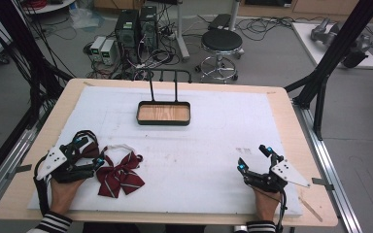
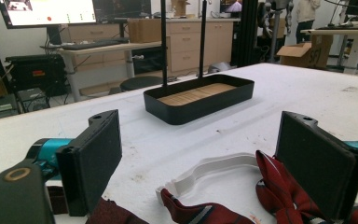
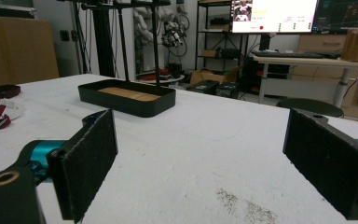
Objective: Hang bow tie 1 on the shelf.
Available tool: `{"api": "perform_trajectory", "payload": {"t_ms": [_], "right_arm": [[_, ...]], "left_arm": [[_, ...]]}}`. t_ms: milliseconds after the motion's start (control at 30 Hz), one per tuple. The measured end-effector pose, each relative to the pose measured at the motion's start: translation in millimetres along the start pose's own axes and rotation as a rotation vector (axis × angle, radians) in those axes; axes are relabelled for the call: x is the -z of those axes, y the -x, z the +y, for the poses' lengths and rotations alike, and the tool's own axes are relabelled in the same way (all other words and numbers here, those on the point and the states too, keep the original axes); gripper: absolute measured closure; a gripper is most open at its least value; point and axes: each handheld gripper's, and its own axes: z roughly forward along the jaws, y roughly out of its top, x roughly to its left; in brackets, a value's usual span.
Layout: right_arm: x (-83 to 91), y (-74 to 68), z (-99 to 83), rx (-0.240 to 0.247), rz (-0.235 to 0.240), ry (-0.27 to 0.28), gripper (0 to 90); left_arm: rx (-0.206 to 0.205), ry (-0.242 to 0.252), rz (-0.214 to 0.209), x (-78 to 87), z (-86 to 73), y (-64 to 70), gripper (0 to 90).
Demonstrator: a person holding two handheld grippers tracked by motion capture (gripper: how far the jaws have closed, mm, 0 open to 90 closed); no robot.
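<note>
Left tongs [image 1: 88, 151] spread wide, closing in on red striped bow tie [image 1: 120, 174] lying on counter [image 1: 199, 155] just beside jaws; right tongs [image 1: 253, 157] also gaping, idling well apart; reach step; next: lowering jaws around fabric, pinching.

My left gripper [image 1: 88, 152] rests low with jaws spread wide. My right gripper [image 1: 253, 158] sits likewise agape, well apart from it.
</note>
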Motion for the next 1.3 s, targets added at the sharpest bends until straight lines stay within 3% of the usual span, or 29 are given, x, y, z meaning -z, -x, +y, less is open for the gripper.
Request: {"api": "perform_trajectory", "payload": {"t_ms": [667, 767, 967, 1033, 1300], "right_arm": [[0.2, 0.4, -0.1, -0.003, -0.012, 0.005, 9.1], [0.2, 0.5, 0.0, -0.008, -0.011, 0.004, 9.1], [0.3, 0.8, 0.0, -0.01, -0.009, 0.005, 9.1], [0.3, 0.7, -0.1, -0.008, -0.011, 0.006, 9.1], [0.4, 0.6, -0.1, -0.016, -0.011, 0.007, 9.1]], "left_arm": [[0.027, 0.012, -0.014, 0.8, 0.1, -3.3, 14.1], [0.022, -0.013, -0.02, 1.1, 2.2, -3.7, 14.0], [0.004, -0.03, -0.023, 3.2, 17.5, -2.7, 14.0], [0.008, -0.031, -0.042, 3.2, 25.5, -2.6, 14.0], [-0.084, -0.115, -0.107, 2.5, 64.8, 3.5, 14.0]]}}
